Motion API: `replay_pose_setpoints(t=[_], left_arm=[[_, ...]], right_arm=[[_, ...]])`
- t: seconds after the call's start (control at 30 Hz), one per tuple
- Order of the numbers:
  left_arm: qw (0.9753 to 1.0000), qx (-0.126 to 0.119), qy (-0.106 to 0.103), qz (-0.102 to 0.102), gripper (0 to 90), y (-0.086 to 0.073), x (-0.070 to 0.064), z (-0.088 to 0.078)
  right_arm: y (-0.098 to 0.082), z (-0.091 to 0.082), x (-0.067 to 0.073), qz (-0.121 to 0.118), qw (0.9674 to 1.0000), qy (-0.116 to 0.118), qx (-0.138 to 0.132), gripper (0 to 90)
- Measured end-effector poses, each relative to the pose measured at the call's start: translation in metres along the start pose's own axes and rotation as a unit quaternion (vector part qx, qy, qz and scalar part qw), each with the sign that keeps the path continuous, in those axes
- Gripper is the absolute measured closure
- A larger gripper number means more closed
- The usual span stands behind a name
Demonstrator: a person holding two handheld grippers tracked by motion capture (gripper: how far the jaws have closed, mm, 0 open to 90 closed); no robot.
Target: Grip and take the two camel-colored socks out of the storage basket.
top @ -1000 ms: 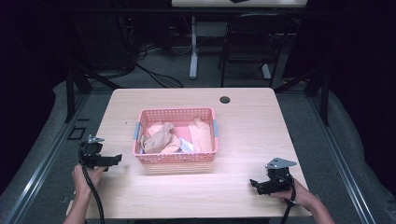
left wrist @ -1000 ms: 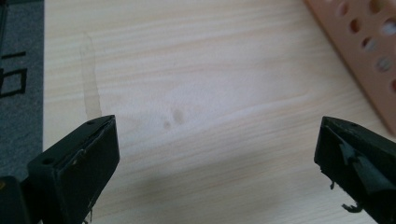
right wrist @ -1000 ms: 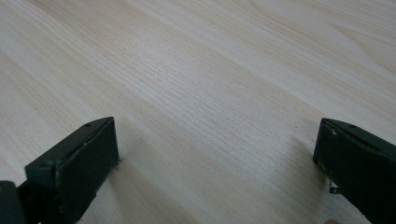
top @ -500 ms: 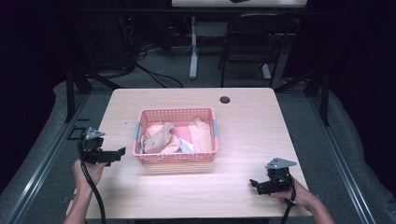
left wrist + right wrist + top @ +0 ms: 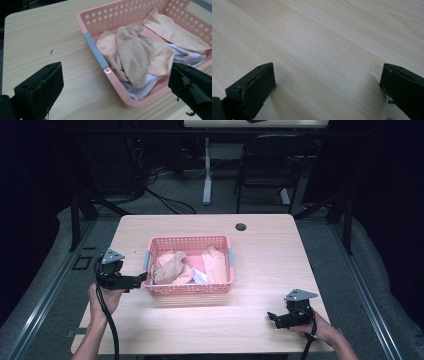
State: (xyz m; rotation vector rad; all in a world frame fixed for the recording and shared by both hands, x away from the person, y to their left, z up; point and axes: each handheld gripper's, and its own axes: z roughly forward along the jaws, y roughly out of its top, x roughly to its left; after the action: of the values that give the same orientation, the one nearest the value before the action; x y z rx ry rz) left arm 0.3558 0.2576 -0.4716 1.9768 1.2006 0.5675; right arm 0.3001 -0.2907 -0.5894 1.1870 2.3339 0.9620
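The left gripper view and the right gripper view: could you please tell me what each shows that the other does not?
The left gripper view alone shows the pink basket, its grey handle strip, a tan sock, peach cloths and a white cloth beneath. The right gripper view alone gives a close, low look at bare wood between its claw jaws. Both share the light wooden table and two black jaws standing wide apart.
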Motion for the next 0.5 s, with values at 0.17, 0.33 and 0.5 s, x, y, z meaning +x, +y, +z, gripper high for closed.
replay_pose_setpoints(t=[0.17,0.33,0.5], left_arm=[[0.9999,0.003,-0.008,0.006,0.1,0.006,-0.006,0.006],[0.9996,0.011,-0.022,0.012,0.0,0.015,-0.013,0.020],[0.9993,0.017,-0.029,0.018,0.1,0.022,-0.019,0.029]], right_arm=[[0.000,0.000,0.000,0.000,1.0000,0.000,0.000,0.0],[0.000,0.000,0.000,0.000,1.0000,0.000,0.000,0.0],[0.000,0.000,0.000,0.000,1.0000,0.000,0.000,0.0]])
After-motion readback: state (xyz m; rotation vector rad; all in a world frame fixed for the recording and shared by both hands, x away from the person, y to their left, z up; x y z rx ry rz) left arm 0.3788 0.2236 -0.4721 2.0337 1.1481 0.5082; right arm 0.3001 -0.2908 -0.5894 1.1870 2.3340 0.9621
